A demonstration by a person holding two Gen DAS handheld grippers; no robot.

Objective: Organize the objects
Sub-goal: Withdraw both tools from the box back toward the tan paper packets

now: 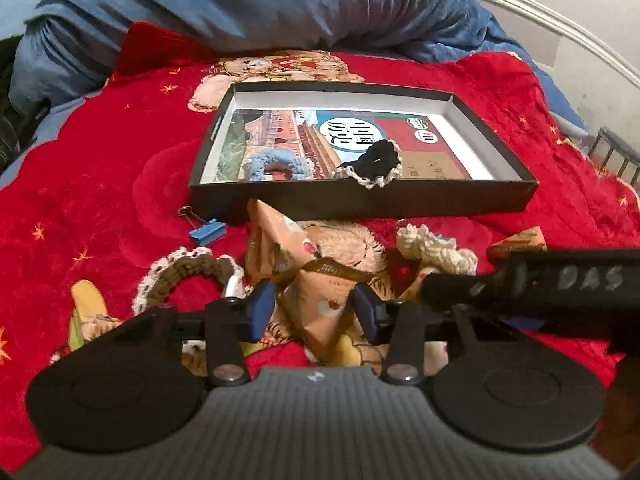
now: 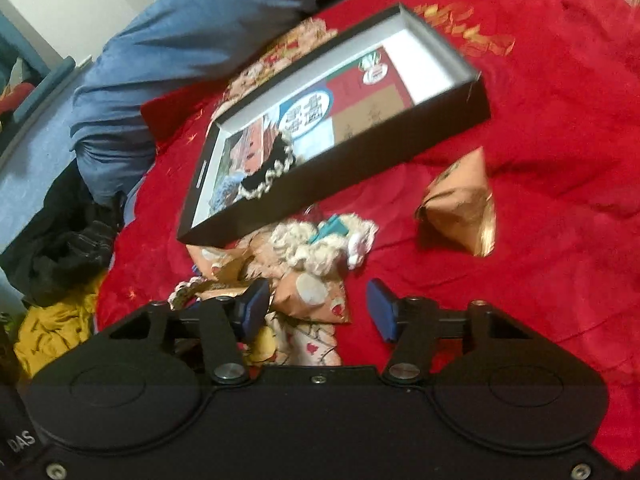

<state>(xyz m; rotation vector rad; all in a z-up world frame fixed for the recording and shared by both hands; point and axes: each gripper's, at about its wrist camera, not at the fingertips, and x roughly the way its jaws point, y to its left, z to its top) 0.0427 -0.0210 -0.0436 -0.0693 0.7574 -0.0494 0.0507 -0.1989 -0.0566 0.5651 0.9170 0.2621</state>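
A black shallow box (image 1: pixel 360 200) lies on the red blanket; it holds a book (image 1: pixel 304 136), a blue crochet scrunchie (image 1: pixel 276 166) and a black-and-white scrunchie (image 1: pixel 372 164). In front of it lie a tan patterned paper packet (image 1: pixel 316 276), a brown-and-white scrunchie (image 1: pixel 188 276), a cream scrunchie (image 1: pixel 432 250) and a blue binder clip (image 1: pixel 206 230). My left gripper (image 1: pixel 314 310) is open, its jaws either side of the tan packet. My right gripper (image 2: pixel 316 308) is open over the same pile; the box (image 2: pixel 340 168) and a second tan packet (image 2: pixel 460 208) lie beyond it.
A rumpled blue duvet (image 1: pixel 260 4) lies behind the box. A white bed rail (image 1: pixel 560 28) runs along the right. Dark clothing (image 2: pixel 60 240) and a yellow cloth (image 2: pixel 52 328) lie off the blanket's left edge. The right gripper's body (image 1: pixel 560 280) crosses the left wrist view.
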